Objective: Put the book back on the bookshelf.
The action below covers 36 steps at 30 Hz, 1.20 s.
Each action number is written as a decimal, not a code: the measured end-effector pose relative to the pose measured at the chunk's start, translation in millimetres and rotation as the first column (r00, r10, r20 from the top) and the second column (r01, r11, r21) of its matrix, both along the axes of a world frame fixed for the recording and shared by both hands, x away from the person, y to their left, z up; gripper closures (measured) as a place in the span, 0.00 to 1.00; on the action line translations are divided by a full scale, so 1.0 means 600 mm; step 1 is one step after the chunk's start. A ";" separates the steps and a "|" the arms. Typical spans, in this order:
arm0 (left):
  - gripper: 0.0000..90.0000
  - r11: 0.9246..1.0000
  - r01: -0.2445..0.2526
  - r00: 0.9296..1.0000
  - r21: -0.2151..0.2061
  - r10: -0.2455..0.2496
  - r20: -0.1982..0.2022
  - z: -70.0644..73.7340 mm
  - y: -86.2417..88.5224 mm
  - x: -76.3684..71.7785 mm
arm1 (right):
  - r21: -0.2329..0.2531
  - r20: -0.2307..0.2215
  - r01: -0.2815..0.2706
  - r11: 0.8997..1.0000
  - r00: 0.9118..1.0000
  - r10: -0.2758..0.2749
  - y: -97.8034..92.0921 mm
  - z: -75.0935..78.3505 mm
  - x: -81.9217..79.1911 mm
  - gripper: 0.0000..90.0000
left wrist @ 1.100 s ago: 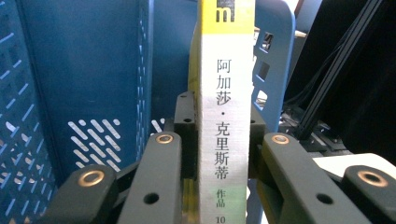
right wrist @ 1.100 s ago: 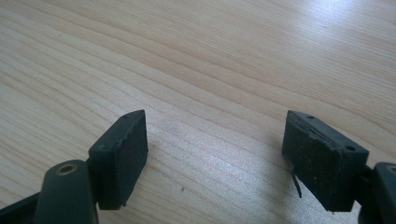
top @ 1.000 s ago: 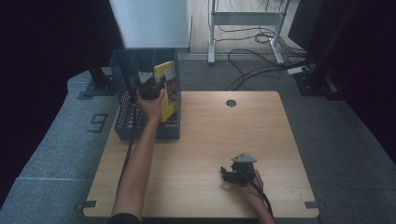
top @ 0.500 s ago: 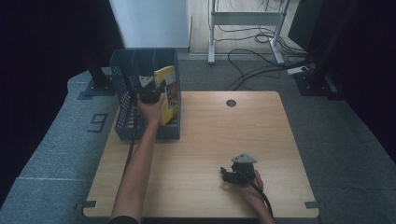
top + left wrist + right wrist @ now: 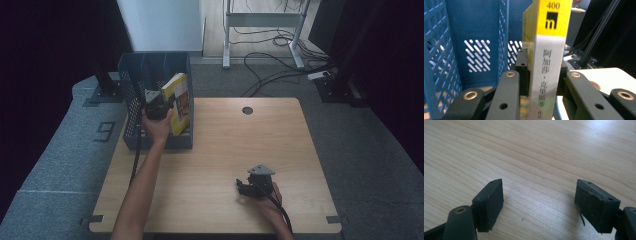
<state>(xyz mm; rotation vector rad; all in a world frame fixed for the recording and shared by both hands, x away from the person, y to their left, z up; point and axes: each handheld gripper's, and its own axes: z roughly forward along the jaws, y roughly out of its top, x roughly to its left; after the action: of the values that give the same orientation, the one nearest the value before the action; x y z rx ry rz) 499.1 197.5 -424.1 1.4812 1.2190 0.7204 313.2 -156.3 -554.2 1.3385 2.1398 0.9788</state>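
Left gripper (image 5: 161,103) has its jaws pinching the yellow book (image 5: 179,102) across the spine — in the left gripper view the pads (image 5: 522,72) clamp the book (image 5: 549,57) on both sides. The book stands nearly upright, leaning a bit, in the right-hand compartment of the blue basket (image 5: 131,105) at the table's (image 5: 220,150) left rear corner. Can't tell whether its bottom edge touches the basket floor.

Right gripper (image 5: 248,188) rests low on the bare wood near the front edge, jaws spread wide with nothing between them — idle.

Judgement: book is at the basket but the grip is not yet released, so this is either late placement or the start of a pull-out. Left to do: settle or lift it, let go, clear the hand.
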 end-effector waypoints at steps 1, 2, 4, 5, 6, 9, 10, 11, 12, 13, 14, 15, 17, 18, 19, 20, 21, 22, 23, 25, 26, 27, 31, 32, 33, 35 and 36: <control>0.82 1.000 0.007 1.000 0.000 -0.007 -0.003 -0.001 0.002 -0.008 | -0.001 0.000 0.000 1.000 1.000 0.000 0.000 0.000 0.000 0.25; 0.82 1.000 0.010 1.000 0.003 -0.010 -0.003 -0.002 0.002 -0.011 | -0.001 0.000 -0.001 1.000 1.000 0.001 0.000 0.000 0.000 0.25; 0.81 1.000 0.020 1.000 0.007 -0.020 -0.007 -0.003 0.004 -0.020 | -0.002 -0.001 -0.001 1.000 1.000 0.001 0.000 0.000 0.000 0.25; 0.81 1.000 0.020 1.000 0.007 -0.020 -0.007 -0.003 0.004 -0.020 | -0.002 -0.001 -0.001 1.000 1.000 0.001 0.000 0.000 0.000 0.25; 0.81 1.000 0.025 1.000 0.011 -0.025 -0.008 -0.004 0.004 -0.025 | -0.001 0.000 0.000 1.000 1.000 0.000 0.000 0.000 0.000 0.25; 0.81 0.999 0.030 1.000 0.017 -0.030 -0.010 -0.007 0.006 -0.035 | -0.001 0.000 0.000 1.000 1.000 0.000 0.000 0.000 0.000 0.25; 0.81 0.999 0.030 1.000 0.018 -0.030 -0.009 -0.009 0.006 -0.040 | -0.001 0.000 0.000 1.000 1.000 0.000 0.000 0.000 0.000 0.25; 0.81 0.999 0.031 0.999 0.020 -0.031 -0.010 -0.010 0.006 -0.043 | 0.000 -0.001 0.001 1.000 1.000 -0.001 0.000 0.000 0.000 0.25; 0.81 0.999 0.031 0.999 0.020 -0.031 -0.009 -0.011 0.007 -0.047 | -0.001 0.000 0.000 1.000 1.000 0.000 0.000 0.000 0.000 0.25; 0.81 0.999 0.035 0.999 0.028 -0.034 -0.012 -0.015 0.007 -0.055 | -0.001 0.000 0.001 1.000 1.000 -0.001 0.000 0.000 0.000 0.25; 0.80 0.999 0.035 0.999 0.028 -0.034 -0.012 -0.015 0.007 -0.055 | -0.001 0.000 0.001 1.000 1.000 -0.001 0.000 0.000 0.000 0.25; 0.80 0.999 0.037 0.999 0.029 -0.036 -0.011 -0.017 0.009 -0.060 | -0.001 0.000 0.002 1.000 1.000 -0.002 0.000 0.000 0.000 0.25; 0.80 0.999 0.039 0.999 0.031 -0.039 -0.010 -0.019 0.010 -0.066 | -0.001 0.000 0.002 1.000 1.000 -0.002 0.000 0.000 -0.001 0.25; 0.79 0.999 0.037 0.999 0.033 -0.037 -0.010 -0.021 0.009 -0.069 | -0.002 0.000 0.003 1.000 1.000 -0.003 0.001 0.000 -0.001 0.25; 0.79 0.999 0.037 0.999 0.033 -0.037 -0.010 -0.021 0.009 -0.069 | -0.002 0.000 0.003 1.000 1.000 -0.003 0.001 0.000 -0.001 0.25; 0.77 0.999 0.034 0.999 0.034 -0.034 -0.011 -0.022 0.008 -0.069 | -0.001 0.000 0.003 1.000 1.000 -0.003 0.000 0.000 -0.001 0.25; 0.77 0.999 0.033 0.999 0.034 -0.033 -0.008 -0.021 0.007 -0.068 | -0.001 0.000 0.003 1.000 1.000 -0.003 0.001 0.000 -0.001 0.25; 0.76 0.999 0.033 0.999 0.034 -0.033 -0.008 -0.021 0.007 -0.068 | -0.001 0.000 0.003 1.000 1.000 -0.003 0.001 0.000 -0.001 0.25; 0.76 0.999 0.032 0.999 0.037 -0.032 -0.006 -0.021 0.005 -0.067 | -0.001 0.000 0.004 1.000 1.000 -0.004 0.001 0.000 -0.001 0.25; 0.74 0.999 0.027 1.000 0.038 -0.027 -0.011 -0.016 0.000 -0.058 | -0.001 -0.001 0.004 1.000 1.000 -0.004 0.001 0.000 -0.001 0.25; 0.73 0.999 0.027 1.000 0.038 -0.027 -0.011 -0.016 0.000 -0.058 | -0.001 -0.001 0.004 1.000 1.000 -0.004 0.001 0.000 -0.001 0.25; 0.73 0.999 0.025 1.000 0.039 -0.025 -0.015 -0.014 -0.002 -0.055 | 0.000 -0.001 0.004 1.000 1.000 -0.004 0.001 0.000 -0.001 0.25; 0.75 0.998 0.022 0.999 0.054 -0.020 -0.026 -0.009 -0.010 -0.044 | 0.000 0.000 0.003 1.000 1.000 -0.003 0.000 0.000 -0.001 0.25; 0.79 0.998 0.016 1.000 0.063 -0.014 -0.022 -0.008 -0.013 -0.042 | 0.000 -0.002 0.004 1.000 1.000 -0.004 0.001 0.000 -0.001 0.25; 0.81 0.998 0.013 1.000 0.064 -0.012 -0.018 -0.008 -0.013 -0.041 | 0.000 -0.001 0.003 1.000 1.000 -0.003 0.001 0.000 -0.001 0.25; 0.82 0.997 0.013 1.000 0.080 -0.012 -0.010 -0.009 -0.013 -0.041 | 0.000 -0.001 0.004 1.000 1.000 -0.004 0.001 0.000 -0.001 0.25; 0.82 0.996 0.010 1.000 0.088 -0.010 -0.007 -0.008 -0.013 -0.042 | 0.001 -0.001 0.004 1.000 1.000 -0.004 0.001 0.000 -0.001 0.25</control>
<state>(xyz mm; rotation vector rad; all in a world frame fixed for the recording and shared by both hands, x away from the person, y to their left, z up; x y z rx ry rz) 474.0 189.4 -429.2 1.5621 1.1971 0.7721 312.4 -155.9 -554.2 1.3432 2.1376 0.9774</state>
